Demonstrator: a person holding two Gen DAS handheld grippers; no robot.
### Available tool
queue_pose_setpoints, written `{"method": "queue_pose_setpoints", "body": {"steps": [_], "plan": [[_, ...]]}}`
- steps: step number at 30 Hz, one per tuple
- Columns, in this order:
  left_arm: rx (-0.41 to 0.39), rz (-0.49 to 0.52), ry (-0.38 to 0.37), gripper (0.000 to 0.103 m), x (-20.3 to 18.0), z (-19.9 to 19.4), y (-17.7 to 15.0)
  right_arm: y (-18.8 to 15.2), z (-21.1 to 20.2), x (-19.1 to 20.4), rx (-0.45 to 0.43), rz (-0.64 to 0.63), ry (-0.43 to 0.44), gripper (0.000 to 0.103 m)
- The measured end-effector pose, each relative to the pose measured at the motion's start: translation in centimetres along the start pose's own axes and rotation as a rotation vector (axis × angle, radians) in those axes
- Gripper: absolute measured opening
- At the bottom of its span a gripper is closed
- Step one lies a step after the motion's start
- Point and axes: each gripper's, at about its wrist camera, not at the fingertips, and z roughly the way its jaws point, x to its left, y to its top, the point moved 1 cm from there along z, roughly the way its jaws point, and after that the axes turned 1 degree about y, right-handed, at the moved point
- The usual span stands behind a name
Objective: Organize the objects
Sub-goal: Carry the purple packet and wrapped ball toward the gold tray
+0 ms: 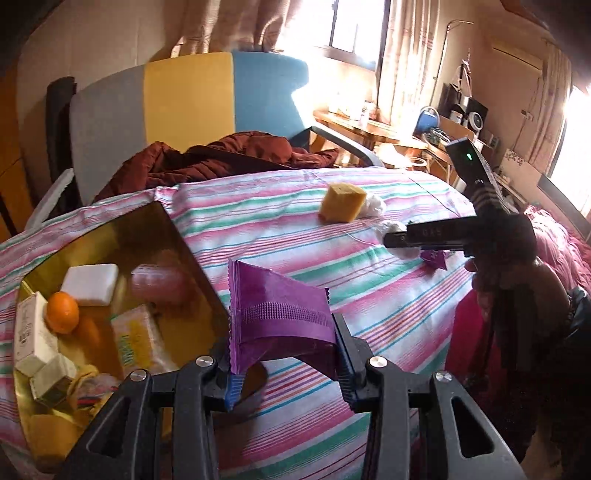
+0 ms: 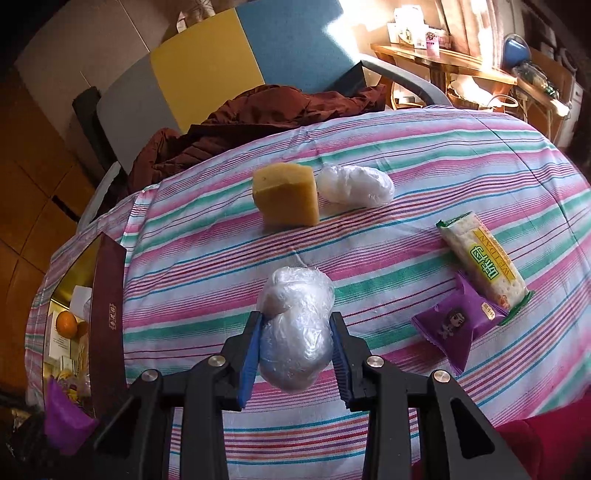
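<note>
Purple snack packet is pinched between the left gripper fingers, raised over the striped bedspread beside the gold-lined box. Right gripper fingers clamp a clear-wrapped bundle above the bed.

Bed: lying under a sheet striped in pink, green and white.
Chair: standing just behind the bed, its back panelled grey, yellow and blue.
Jacket: dark red, slumping on the chair seat.
Window: letting bright sunlight pour in between beige curtains.
Wooden desk: standing cluttered below the window.
</note>
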Motion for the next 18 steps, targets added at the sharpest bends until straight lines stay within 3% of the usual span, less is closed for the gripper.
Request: {"method": "queue_pose_setpoints", "body": {"steps": [9,18], "plan": [[-0.056,-0.065,0.147,0.041,4.6,-3.7,-0.5,0.0,0.2,0.1,0.001,-0.021,-0.038,0.035],[-0.069,-0.108,0.228,0.041,7.2,-5.6,-2.0,0.1,0.2,0.3,-0.004,-0.029,-0.058,0.036]]}}
